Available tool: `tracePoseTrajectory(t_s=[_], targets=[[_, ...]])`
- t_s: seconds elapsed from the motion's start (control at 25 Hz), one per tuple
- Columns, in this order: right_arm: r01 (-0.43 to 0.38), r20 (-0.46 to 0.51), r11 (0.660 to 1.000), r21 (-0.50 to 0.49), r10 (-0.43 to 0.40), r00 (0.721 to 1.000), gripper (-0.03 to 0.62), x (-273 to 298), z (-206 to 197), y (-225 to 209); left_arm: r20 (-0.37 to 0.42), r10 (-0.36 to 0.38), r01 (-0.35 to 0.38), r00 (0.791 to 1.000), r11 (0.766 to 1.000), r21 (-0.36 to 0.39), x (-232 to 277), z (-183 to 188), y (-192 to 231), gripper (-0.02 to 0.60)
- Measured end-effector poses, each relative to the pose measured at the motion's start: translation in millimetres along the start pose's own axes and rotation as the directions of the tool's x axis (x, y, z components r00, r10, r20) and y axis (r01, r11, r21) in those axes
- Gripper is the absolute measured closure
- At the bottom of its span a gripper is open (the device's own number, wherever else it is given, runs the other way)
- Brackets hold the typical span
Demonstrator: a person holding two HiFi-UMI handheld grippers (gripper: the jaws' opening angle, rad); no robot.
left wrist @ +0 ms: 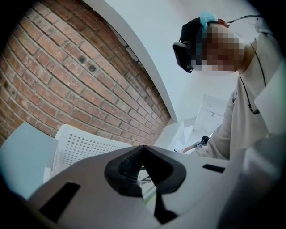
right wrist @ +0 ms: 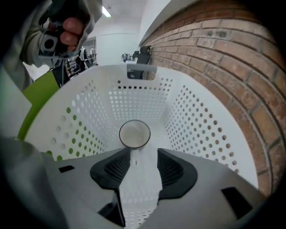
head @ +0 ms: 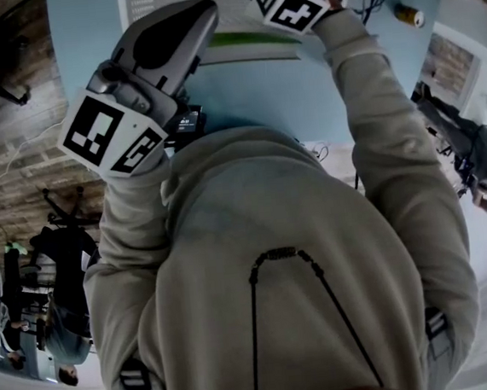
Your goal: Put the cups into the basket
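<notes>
One cup (right wrist: 134, 134) is sitting on the floor of the basket (right wrist: 196, 120), mouth toward the opening. Right gripper (right wrist: 143, 154) is hanging over the basket, fingers standing wide, clear of the cup. Left gripper (left wrist: 143, 150) is idling outside the basket, fingers pressed together on nothing. No other cups are showing, so can't tell what's left. Green board (right wrist: 40, 94) is sitting beside the basket and brick wall (right wrist: 232, 58) behind it, neither blocking the opening.
</notes>
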State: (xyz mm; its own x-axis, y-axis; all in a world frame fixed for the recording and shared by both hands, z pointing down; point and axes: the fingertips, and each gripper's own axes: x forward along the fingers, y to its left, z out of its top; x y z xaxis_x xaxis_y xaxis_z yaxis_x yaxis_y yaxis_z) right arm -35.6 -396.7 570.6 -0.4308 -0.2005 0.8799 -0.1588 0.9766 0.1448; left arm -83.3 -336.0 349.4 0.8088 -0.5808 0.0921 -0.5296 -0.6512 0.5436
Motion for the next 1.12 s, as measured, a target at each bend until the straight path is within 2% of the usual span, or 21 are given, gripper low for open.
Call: tracePoseTrajectory(t_s=[0.08, 0.16, 0.28, 0.36, 0.6, 0.76, 0.92, 1.12], targets=[[0.061, 0.083, 0.997, 0.047, -0.064, 0.994, 0.451, -17.5, 11.6, -8.5, 0.004, -0.007, 0.007, 1.0, 1.0, 0.006, -2.6, 0.0, -8.1, 0.586], [0.134, 0.152, 0.986, 0.1, -0.148, 0.977, 0.526, -35.2, 20.4, -18.0, 0.013, -0.015, 0.015, 1.0, 1.0, 0.015, -7.0, 2.2, -17.6, 0.586], [0.183, 0.224, 0.969, 0.166, -0.218, 0.95, 0.556, -61.9, 29.6, -19.9, 0.02, -0.025, 0.024, 0.999, 0.999, 0.035, -15.8, 5.1, -33.9, 0.586], [0.18, 0.264, 0.966, 0.186, -0.225, 0.938, 0.563, -79.2, 36.6, -14.2, 0.02, -0.03, 0.029, 0.999, 0.998, 0.049, -19.9, 5.4, -45.0, 0.586], [0.189, 0.309, 0.97, 0.151, -0.228, 0.923, 0.58, -124.5, 41.0, 25.9, -0.017, -0.055, 0.056, 0.998, 0.994, 0.092, -24.3, -12.4, -80.4, 0.586], [0.18, 0.331, 0.969, 0.169, -0.228, 0.916, 0.58, -136.8, 35.0, 49.6, -0.041, -0.071, 0.075, 0.997, 0.992, 0.1, -24.1, -22.4, -97.9, 0.586], [0.168, 0.377, 0.966, 0.198, -0.234, 0.896, 0.581, -153.6, 34.3, 71.3, -0.072, -0.085, 0.093, 0.994, 0.99, 0.106, -23.1, -35.1, -113.6, 0.586], [0.091, 0.456, 0.966, 0.242, -0.195, 0.869, 0.58, -175.9, 32.5, 112.2, -0.097, -0.091, 0.102, 0.991, 0.989, 0.109, -31.5, -51.4, -138.8, 0.586]])
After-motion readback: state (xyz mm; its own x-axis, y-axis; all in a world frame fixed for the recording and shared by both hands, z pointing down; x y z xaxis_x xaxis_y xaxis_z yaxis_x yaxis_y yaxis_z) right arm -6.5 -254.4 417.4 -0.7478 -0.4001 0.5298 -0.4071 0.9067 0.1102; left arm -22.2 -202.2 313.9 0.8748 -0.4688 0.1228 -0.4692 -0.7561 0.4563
